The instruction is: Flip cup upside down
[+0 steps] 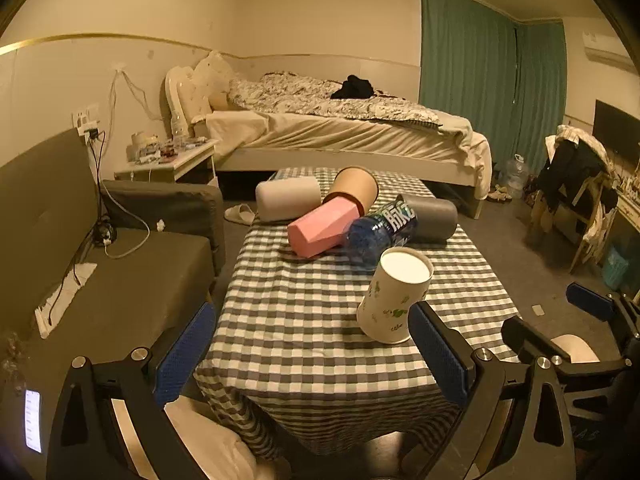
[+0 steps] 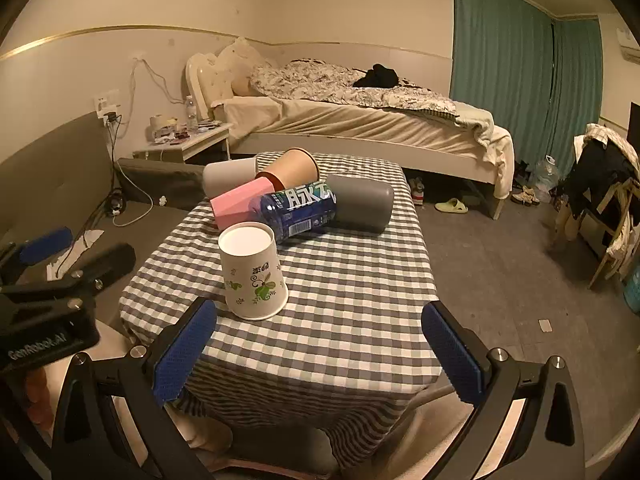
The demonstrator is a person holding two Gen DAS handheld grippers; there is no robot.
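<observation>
Since the paper cup [image 2: 253,272] already stands rim-down on the checked table [image 2: 352,280], flip looks done; left gripper [image 1: 312,356] and right gripper [image 2: 320,356] both wide open, empty — next: retreat clear.

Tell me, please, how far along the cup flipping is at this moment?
Apparently done: the white floral paper cup stands upside down on the checked tablecloth, wide rim down, flat base up. In hand: nothing; the left gripper and right gripper are open, holding nothing. Left: perhaps only pulling the grippers back.
</observation>
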